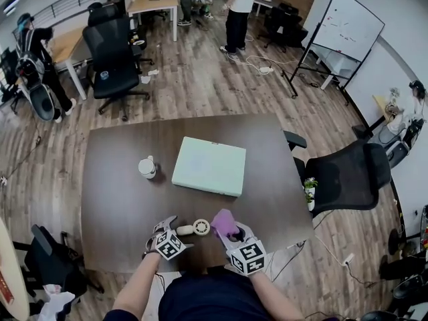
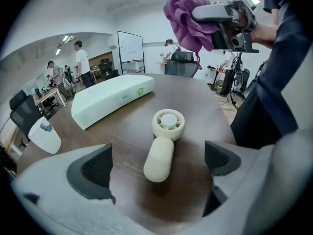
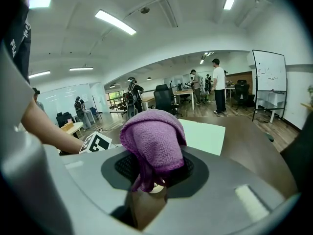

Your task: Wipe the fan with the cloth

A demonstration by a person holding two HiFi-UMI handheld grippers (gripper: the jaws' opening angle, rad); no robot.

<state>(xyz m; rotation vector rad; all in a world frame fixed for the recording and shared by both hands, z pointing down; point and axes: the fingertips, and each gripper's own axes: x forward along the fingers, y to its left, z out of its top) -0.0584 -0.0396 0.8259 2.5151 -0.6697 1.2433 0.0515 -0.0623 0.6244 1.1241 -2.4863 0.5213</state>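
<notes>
Lying flat near the front edge of a dark wooden table (image 1: 120, 179), a small cream handheld fan (image 1: 194, 228) is framed by two hand-held grippers. The left gripper (image 1: 168, 227) is shown with its jaws spread wide and angled down at the tabletop; in the left gripper view the fan's handle is seen pointing back toward the gap between the dark pads, with bare table left on either side and neither pad touching it. The fan's round grille head is turned away from that gripper, facing up. The right gripper (image 3: 154, 168) is pictured with its jaws clamped on a bunched purple cloth (image 3: 152, 141), which is held raised above the table, just beside the fan's head and clear of it. Farther back on the table, a flat pale-green box (image 1: 208, 166) and a white cup (image 1: 147, 168) are seen standing apart from each other. A black office chair (image 1: 354, 176) is drawn up at the table's right side, and a whiteboard (image 1: 348, 25) is visible beyond it.
</notes>
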